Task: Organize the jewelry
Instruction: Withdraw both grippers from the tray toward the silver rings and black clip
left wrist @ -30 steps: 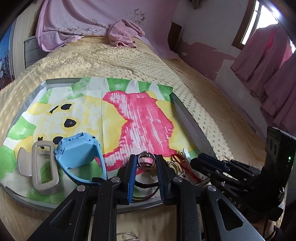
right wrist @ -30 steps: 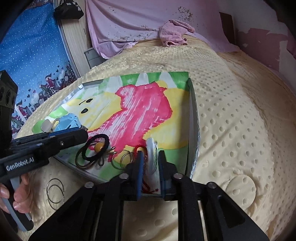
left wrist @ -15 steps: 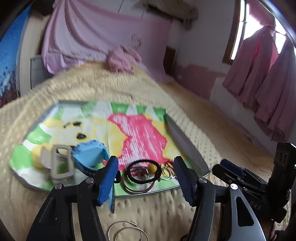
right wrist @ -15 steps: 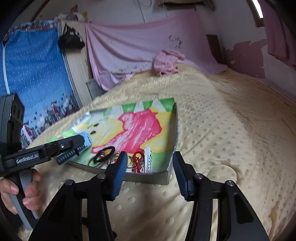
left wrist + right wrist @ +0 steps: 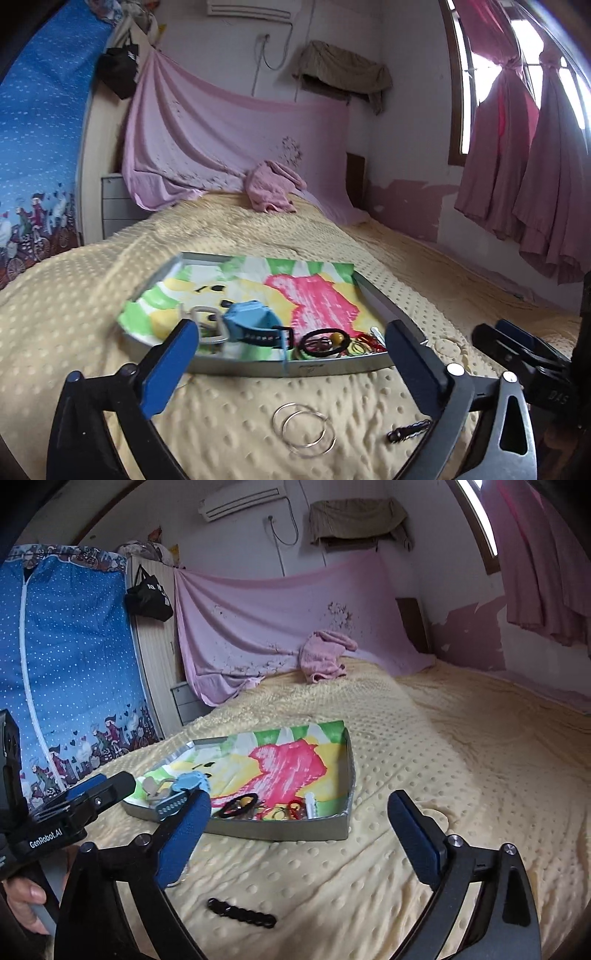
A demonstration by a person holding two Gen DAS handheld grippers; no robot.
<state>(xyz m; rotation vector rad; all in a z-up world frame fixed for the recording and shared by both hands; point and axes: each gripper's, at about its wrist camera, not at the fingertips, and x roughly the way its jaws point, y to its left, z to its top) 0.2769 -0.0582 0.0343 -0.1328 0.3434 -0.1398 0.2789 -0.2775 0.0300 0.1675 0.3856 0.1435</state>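
A metal tray [image 5: 332, 365] with a bright painted liner lies on the yellow bedspread; it also shows in the right wrist view [image 5: 288, 829]. In it lie a blue watch [image 5: 251, 323], a grey frame [image 5: 207, 325], a black hair tie with a yellow bead [image 5: 325, 341], rings and a red cord [image 5: 295, 806]. Two silver hoops [image 5: 304, 430] and a black bracelet [image 5: 242, 912] lie on the bedspread in front of the tray. My left gripper [image 5: 291, 363] is open and empty, pulled back from the tray. My right gripper [image 5: 299, 834] is open and empty too.
The yellow dotted bedspread [image 5: 461, 757] spreads wide to the right. A pink cloth [image 5: 273, 186] lies at the bed's far end. A blue patterned cover [image 5: 70, 664] stands at the left. Pink curtains [image 5: 535, 155] hang at the right.
Both grippers opened, let go of the jewelry in the tray and pulled back and up from it. The ring and the red cord now lie in the tray.
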